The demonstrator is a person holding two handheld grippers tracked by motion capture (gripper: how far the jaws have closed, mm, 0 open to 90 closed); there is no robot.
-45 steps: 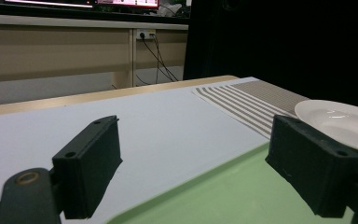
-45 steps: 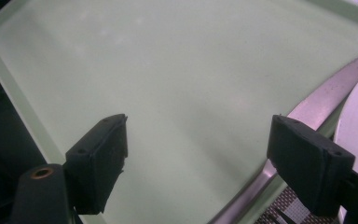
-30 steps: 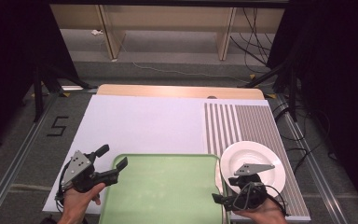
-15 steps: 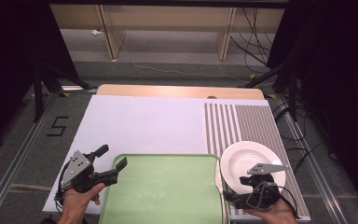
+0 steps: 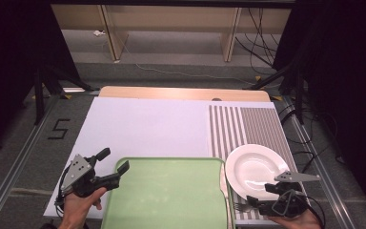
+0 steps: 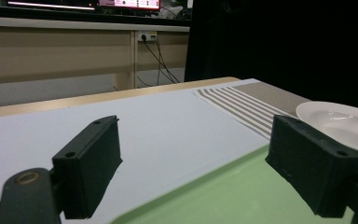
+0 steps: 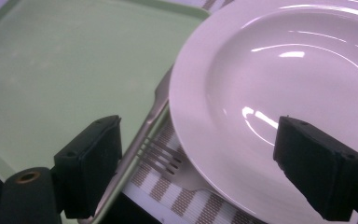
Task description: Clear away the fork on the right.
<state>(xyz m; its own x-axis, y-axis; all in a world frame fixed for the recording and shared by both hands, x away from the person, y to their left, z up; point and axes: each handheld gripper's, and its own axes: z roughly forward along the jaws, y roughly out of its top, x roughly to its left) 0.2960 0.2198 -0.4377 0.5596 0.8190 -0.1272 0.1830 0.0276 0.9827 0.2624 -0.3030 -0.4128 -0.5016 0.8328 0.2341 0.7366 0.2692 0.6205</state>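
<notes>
- The right hand-held gripper (image 5: 255, 204) is hovering with its jaws wide apart, gripping nothing; the fork (image 7: 161, 151) is lying just below and between them.
- The fork is resting on the striped mat (image 5: 252, 126), squeezed between the green tray (image 5: 171, 195) at the gripper's left and the white plate (image 5: 257, 169), partly under the plate's rim.
- The left hand-held gripper (image 5: 114, 166) is also open and empty, waiting at the tray's far corner.
- The counter (image 5: 143, 124) is carrying everything; the tray is bare, so I judge the picking up is not yet done.

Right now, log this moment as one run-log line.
left gripper: open, at flat green tray corner | right gripper: open, over metal fork beside round white plate
</notes>
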